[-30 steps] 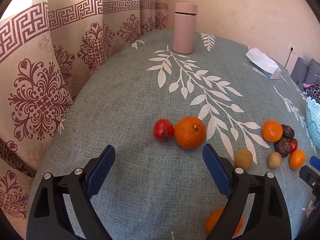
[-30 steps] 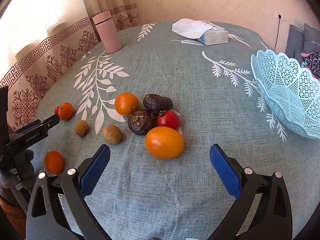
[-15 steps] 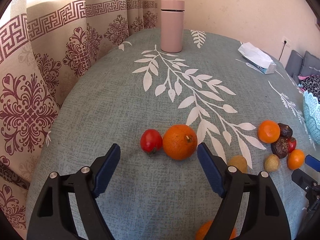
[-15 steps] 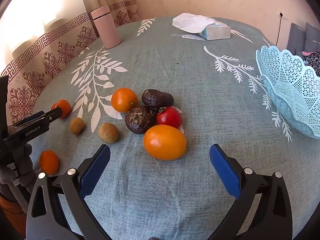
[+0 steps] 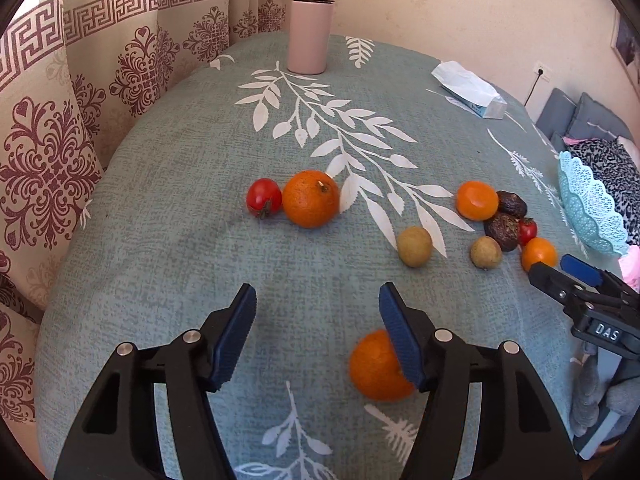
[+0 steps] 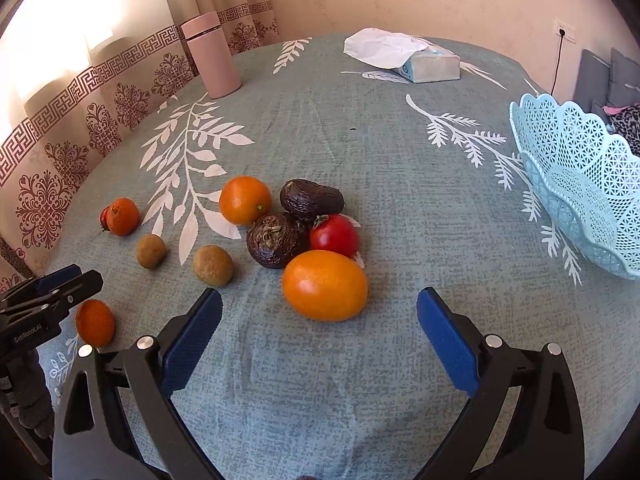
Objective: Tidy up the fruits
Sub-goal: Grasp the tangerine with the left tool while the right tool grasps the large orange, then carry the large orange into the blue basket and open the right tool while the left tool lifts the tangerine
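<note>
Teal tablecloth point(image 5: 192, 208) with white leaf prints fills my view, patterned curtain point(image 5: 48, 128) on the left. My left tongs point(image 5: 318, 308) have just been closing and now stand partly open with bare cloth between the pads; a small orange point(image 5: 376, 368) sits just behind the right-hand pad, partly hidden by it, not gripped. A second ago that orange was barely peeking at the bottom edge; now it's well in view, and the tomato point(image 5: 263, 197) touching the big orange point(image 5: 311, 199) has slid farther ahead. My right tongs point(image 6: 320, 306) have just been narrowing slightly but gape wide, empty, and haven't budged, a large orange fruit point(image 6: 325, 285) just beyond the tips. Behind it a red tomato point(image 6: 334, 235), two dark wrinkled avocados point(image 6: 310, 199), another orange point(image 6: 245, 200). Two brown kiwis point(image 6: 212, 265) to the left. Blue lattice basket point(image 6: 580, 184) stands empty at right. Pink flask point(image 5: 311, 28) and tissue box point(image 6: 428, 65) at the far edge.
</note>
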